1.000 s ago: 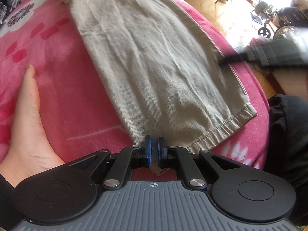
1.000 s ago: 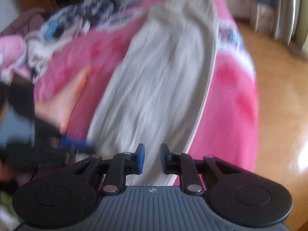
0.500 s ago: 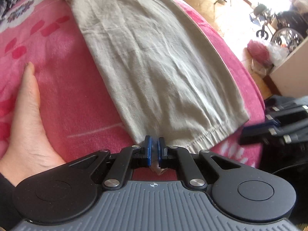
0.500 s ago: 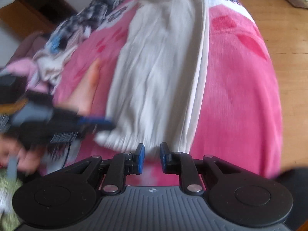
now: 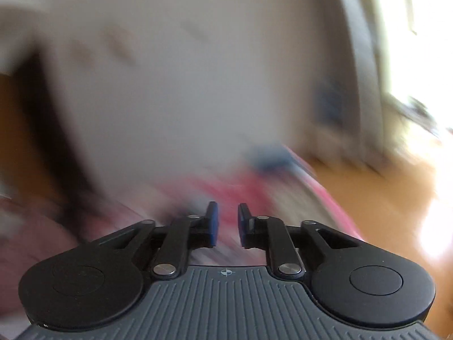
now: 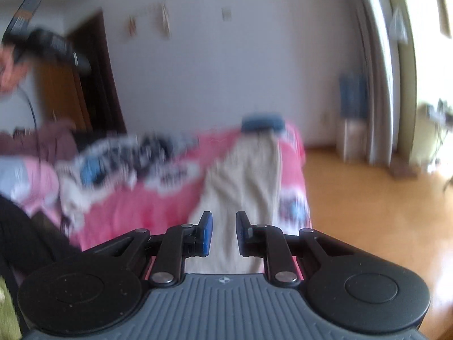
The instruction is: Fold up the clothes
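Two grippers stand with their jaws parted and nothing between them; the left gripper (image 5: 225,223) looks at a heavily blurred room, so only a pink smear of the bed (image 5: 249,189) shows under it; the right gripper (image 6: 220,233) points along the bed (image 6: 141,206) from its near end. Trousers (image 6: 243,187), beige, lie stretched long on the pink cover, near the bed's right edge, one end close under the right gripper and the far end by a blue thing (image 6: 262,121); whether they are already folded once along their length I cannot tell. A pile (image 6: 124,161) of other clothes lies to the left, apart from them.

Risk, as I judge it: neither claw holds cloth, and the left view is smeared, which suggests fast motion; a grab made at such speed may catch only one layer, or pinch the cover together with the trousers, and then the fold comes crooked; also the trousers lie close to the edge, so a pull sideways may drag them off to the floor (image 6: 368,198).
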